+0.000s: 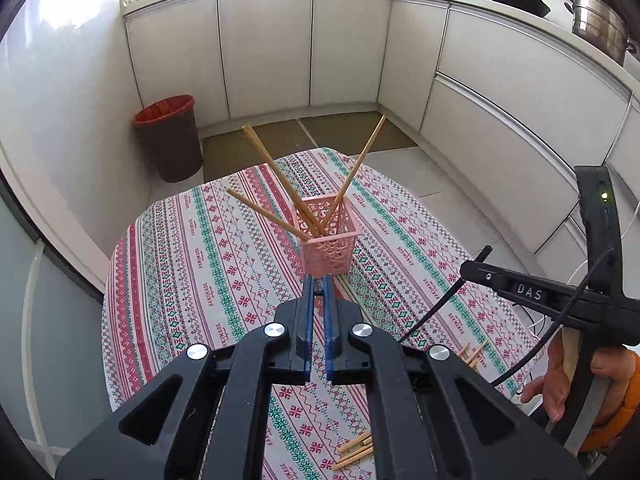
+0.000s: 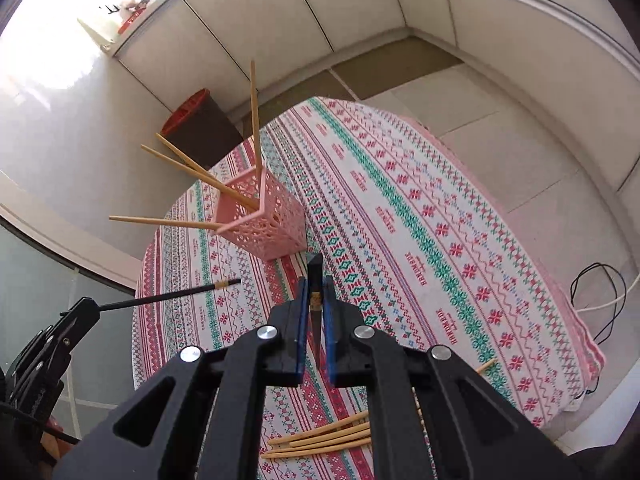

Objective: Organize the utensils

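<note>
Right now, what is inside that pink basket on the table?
Four light wooden chopsticks stand in the pink basket, leaning outward over its rim: three one way, one the other. Their lower ends show only faintly through the lattice walls, and the basket's bottom is hidden.

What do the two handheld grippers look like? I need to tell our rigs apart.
Both the left gripper and the right gripper have black plastic linkage arms with silver pivot bolts and blue finger pads. The right one carries white "DAS" lettering, a black cable and a green light. An orange sleeve shows.
</note>
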A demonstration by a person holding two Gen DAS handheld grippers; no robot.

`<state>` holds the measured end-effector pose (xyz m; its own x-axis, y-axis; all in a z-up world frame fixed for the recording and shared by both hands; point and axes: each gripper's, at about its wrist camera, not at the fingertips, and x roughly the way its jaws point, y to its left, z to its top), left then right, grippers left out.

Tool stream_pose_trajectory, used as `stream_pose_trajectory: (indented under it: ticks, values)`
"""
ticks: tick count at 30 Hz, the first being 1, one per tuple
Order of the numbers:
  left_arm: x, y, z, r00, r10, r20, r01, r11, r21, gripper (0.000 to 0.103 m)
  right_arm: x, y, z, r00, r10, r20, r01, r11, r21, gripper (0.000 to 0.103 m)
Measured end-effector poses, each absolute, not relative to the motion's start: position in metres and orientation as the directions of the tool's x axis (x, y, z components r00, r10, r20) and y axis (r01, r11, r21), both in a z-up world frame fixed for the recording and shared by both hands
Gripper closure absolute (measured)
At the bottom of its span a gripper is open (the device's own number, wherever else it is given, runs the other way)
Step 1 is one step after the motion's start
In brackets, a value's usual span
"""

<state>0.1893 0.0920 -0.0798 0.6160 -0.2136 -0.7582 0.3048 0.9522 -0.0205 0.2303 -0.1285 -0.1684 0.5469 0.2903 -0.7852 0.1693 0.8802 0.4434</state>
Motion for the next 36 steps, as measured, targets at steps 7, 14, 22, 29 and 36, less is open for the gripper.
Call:
stream_pose_trajectory:
  ticks: [7, 14, 22, 29, 36]
  values:
    - [0.189, 0.083, -0.052, 0.622, -0.237, -0.746, 0.308, 0.95, -0.045, 0.099, 0.229, -0.149, -0.109, 0.619, 0.279, -0.735, 0.102, 0.898, 0.427, 0.096]
    - [0.192, 0.07, -0.01, 0.674, -0.249, -0.696, 0.305, 0.951, -0.046, 0.1, 0.23, -0.158, -0.046, 0.706, 0.272, -0.653, 0.018, 0.916, 0.401, 0.096]
    - [0.233, 0.054, 0.025, 0.733, -0.228, -0.641, 0.264, 0.964, -0.041, 0.1, 0.261, -0.164, -0.002, 0.77, 0.254, -0.586, -0.015, 0.925, 0.38, 0.096]
    - [0.262, 0.049, 0.012, 0.725, -0.213, -0.655, 0.238, 0.97, -0.051, 0.1, 0.295, -0.154, -0.005, 0.758, 0.275, -0.592, -0.036, 0.923, 0.382, 0.096]
    - [0.287, 0.055, -0.011, 0.694, -0.215, -0.687, 0.222, 0.972, -0.081, 0.099, 0.316, -0.137, -0.025, 0.736, 0.296, -0.609, -0.058, 0.924, 0.378, 0.096]
